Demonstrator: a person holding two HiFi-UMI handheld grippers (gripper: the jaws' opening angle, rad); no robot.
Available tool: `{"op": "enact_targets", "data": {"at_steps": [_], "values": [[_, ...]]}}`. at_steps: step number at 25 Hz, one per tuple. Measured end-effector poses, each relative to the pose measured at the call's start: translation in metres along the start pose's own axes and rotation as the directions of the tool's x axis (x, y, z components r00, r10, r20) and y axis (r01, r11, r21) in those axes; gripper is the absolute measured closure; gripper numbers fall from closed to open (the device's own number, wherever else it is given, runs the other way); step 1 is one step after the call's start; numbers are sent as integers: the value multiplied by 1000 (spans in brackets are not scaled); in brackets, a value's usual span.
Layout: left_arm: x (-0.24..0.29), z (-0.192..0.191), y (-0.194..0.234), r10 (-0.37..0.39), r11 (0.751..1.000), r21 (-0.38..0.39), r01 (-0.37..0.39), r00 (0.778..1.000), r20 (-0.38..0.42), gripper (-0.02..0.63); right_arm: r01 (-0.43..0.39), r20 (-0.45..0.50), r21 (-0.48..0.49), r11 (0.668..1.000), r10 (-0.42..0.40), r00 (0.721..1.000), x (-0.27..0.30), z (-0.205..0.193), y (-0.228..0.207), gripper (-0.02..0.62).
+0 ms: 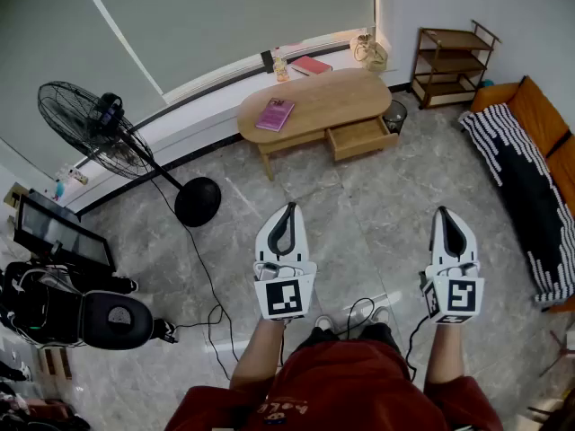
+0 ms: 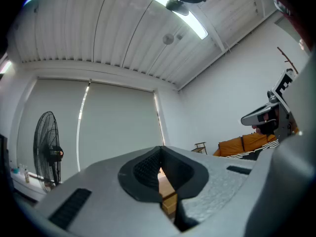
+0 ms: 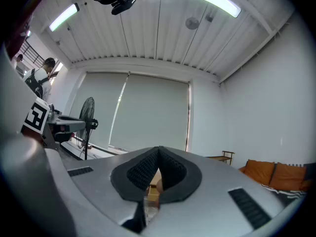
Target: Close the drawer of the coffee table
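Head view: right gripper [image 1: 443, 214] closed, empty.

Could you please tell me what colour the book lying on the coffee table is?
The book is pinkish purple; the head view shows it best.

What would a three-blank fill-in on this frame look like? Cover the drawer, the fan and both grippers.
1. The drawer of the coffee table stands ____.
2. In the head view, the standing fan is to the ____ of the coffee table.
3. The left gripper and the right gripper both have their jaws ____, with nothing between them.

Missing words: open; left; shut
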State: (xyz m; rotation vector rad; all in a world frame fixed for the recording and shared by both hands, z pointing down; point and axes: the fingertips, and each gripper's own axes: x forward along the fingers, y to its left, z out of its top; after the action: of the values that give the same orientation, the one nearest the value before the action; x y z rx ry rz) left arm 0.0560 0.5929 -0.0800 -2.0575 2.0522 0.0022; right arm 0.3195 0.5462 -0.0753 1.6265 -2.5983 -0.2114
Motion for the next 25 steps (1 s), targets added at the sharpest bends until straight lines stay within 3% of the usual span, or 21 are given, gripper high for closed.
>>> {"op": "enact_targets", "data": {"at_steps": [14,17,25], "values": [[-22,-2,54,-19,1000,-8,20,1000,12,600,18,14,-2,1000,-18,1000,10,9,58,598],[-26,-5,60,-20,1000,-18,20,1000,13,600,14,8,40,999,-15,1000,11,5,66,598],[-30,-13,67,-26,999,-31,26,1000,10,599,18,-2,33,999,-18,1000,12,0,77,595]]}}
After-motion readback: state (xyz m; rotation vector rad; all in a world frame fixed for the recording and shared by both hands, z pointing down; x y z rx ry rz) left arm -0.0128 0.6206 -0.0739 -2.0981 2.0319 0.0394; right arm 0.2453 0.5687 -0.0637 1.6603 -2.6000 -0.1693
